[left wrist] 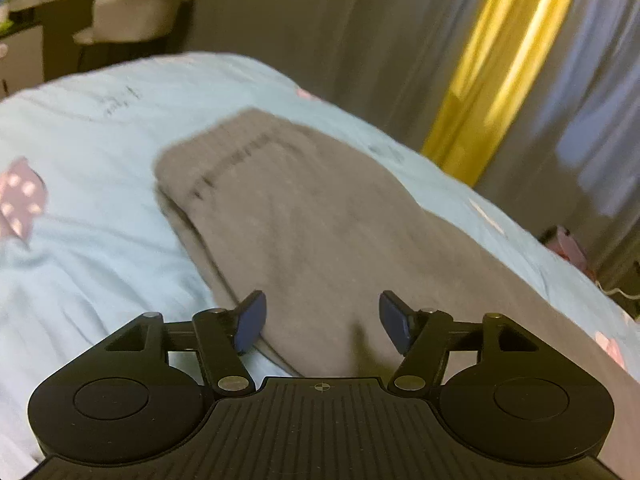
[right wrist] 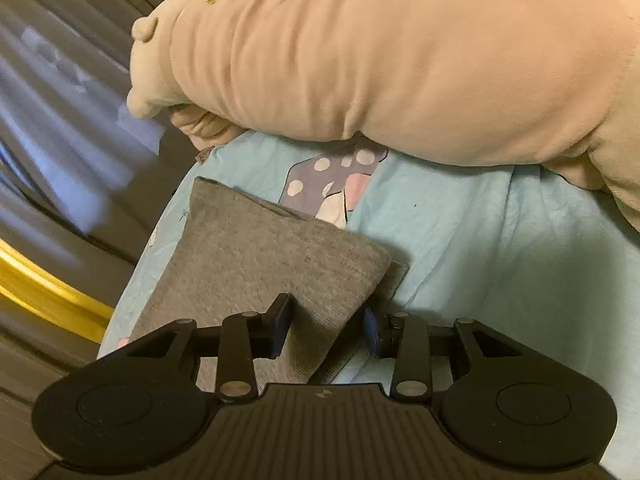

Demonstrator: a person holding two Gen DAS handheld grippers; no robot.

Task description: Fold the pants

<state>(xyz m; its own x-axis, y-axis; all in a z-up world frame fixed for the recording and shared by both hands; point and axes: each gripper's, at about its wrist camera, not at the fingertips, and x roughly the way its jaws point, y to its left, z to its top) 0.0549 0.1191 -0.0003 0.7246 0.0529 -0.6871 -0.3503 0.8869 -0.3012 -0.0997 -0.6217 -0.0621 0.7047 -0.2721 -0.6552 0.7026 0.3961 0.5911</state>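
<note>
Grey pants (left wrist: pixel 304 216) lie lengthwise on a light blue bedsheet (left wrist: pixel 88 248), folded along their length, the far end with dark lettering. My left gripper (left wrist: pixel 322 322) is open and empty, just above the near part of the pants. In the right wrist view the pants (right wrist: pixel 256 252) lie on the sheet (right wrist: pixel 500 248) with a folded end pointing away. My right gripper (right wrist: pixel 326 328) is open with its jaws on either side of the cloth's near edge; the cloth sits between the blue pads, not pinched.
A large beige plush pillow (right wrist: pixel 400 60) lies across the bed beyond the pants. Grey and yellow curtains (left wrist: pixel 508 52) hang past the bed's edge. A white chair (left wrist: pixel 136 8) and desk stand at the far left.
</note>
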